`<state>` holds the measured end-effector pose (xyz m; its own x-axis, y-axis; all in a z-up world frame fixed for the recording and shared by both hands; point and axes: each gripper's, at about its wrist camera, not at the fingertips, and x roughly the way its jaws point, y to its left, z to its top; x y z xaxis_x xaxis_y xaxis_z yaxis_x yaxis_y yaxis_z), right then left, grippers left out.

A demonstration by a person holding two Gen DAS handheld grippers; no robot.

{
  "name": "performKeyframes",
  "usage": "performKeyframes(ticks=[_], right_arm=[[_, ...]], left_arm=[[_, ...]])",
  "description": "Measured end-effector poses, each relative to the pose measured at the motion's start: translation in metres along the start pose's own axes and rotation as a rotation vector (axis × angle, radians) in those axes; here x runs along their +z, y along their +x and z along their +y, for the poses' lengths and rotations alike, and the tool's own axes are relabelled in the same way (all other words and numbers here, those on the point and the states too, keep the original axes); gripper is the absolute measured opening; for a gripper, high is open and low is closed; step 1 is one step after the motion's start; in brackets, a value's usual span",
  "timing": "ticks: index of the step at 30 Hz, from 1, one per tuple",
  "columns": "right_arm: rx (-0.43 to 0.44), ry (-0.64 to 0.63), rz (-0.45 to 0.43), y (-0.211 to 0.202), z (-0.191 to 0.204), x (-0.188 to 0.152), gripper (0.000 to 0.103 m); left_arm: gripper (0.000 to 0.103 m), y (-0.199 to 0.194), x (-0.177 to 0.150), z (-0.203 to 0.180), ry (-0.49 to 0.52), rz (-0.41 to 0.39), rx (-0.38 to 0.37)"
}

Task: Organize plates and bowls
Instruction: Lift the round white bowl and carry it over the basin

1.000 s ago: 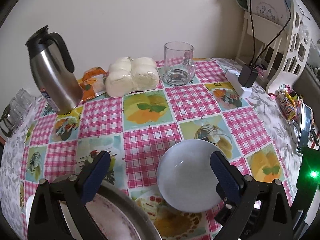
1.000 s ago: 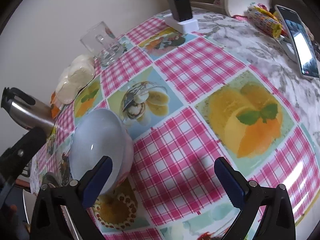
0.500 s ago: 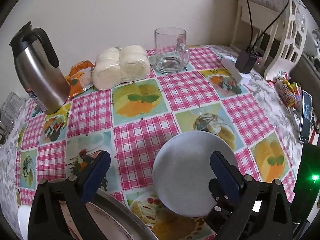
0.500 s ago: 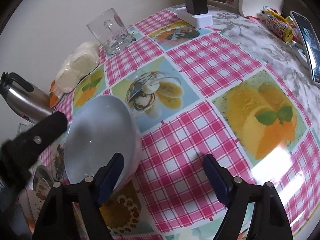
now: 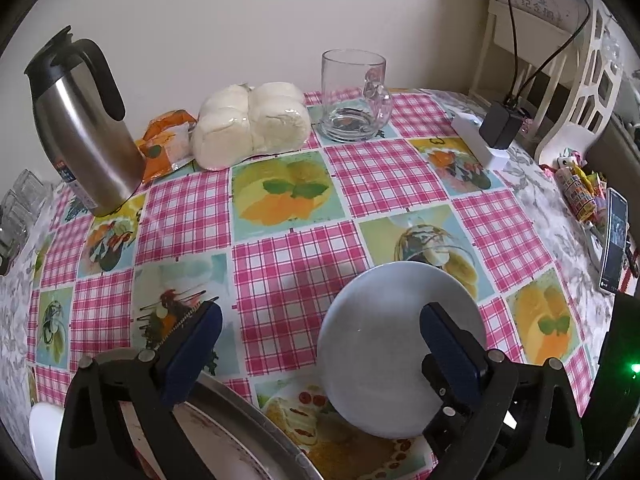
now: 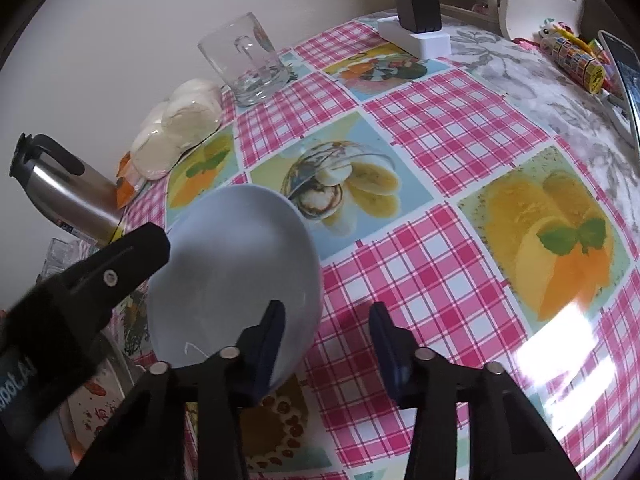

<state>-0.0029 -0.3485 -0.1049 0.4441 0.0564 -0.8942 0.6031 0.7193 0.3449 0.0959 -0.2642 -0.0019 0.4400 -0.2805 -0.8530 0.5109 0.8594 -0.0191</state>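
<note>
Two grippers, right gripper [image 6: 326, 336] at bowl [image 6: 236, 276] rim, writing illegible

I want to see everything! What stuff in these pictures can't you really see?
- Metal plate: left wrist view, cut off by the bottom edge, partly behind the left gripper.
- Bowl: right wrist view, near rim behind the right gripper.
- Phone: right wrist view, cut off by the right edge.

A pale grey-blue bowl [image 5: 384, 344] sits on a tablecloth [image 5: 296, 248] of pink-and-white gingham squares alternating with fruit and dessert pictures in orange, yellow and green. Far left stands a silver jug [image 5: 86, 136] with black handle, beside cream-white buns [image 5: 250, 124] and an orange packet [image 5: 164, 144].
</note>
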Motion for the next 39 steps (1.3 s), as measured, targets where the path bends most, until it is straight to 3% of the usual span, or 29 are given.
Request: performKeyframes(ticks=[4,10,18,23,25,28,39], right_arm=[[0.001,0.007,-0.001,-0.001,-0.003,0.0,0.033],[0.011,0.032,0.002,-0.001,-0.009,-0.001,0.032],[0.02,0.045,0.001,-0.001,-0.01,-0.002,0.032],[0.027,0.047,0.001,-0.001,-0.011,-0.003,0.032],[0.035,0.047,0.002,-0.001,-0.01,-0.003,0.029],[0.044,0.039,-0.013,-0.005,-0.006,-0.002,0.015],[0.045,0.023,-0.012,-0.006,-0.004,-0.001,0.014]], left_arm=[[0.086,0.003,-0.002,-0.002,0.005,0.012,-0.005],[0.069,0.01,-0.006,-0.006,0.026,0.042,0.009],[0.031,0.026,-0.013,-0.004,0.023,0.104,-0.024],[0.014,0.032,-0.015,-0.004,0.027,0.116,-0.031],[0.012,0.031,-0.016,-0.005,0.031,0.11,-0.033],[0.01,0.028,-0.015,-0.005,0.025,0.102,-0.057],[0.01,0.026,-0.016,-0.005,0.022,0.102,-0.054]])
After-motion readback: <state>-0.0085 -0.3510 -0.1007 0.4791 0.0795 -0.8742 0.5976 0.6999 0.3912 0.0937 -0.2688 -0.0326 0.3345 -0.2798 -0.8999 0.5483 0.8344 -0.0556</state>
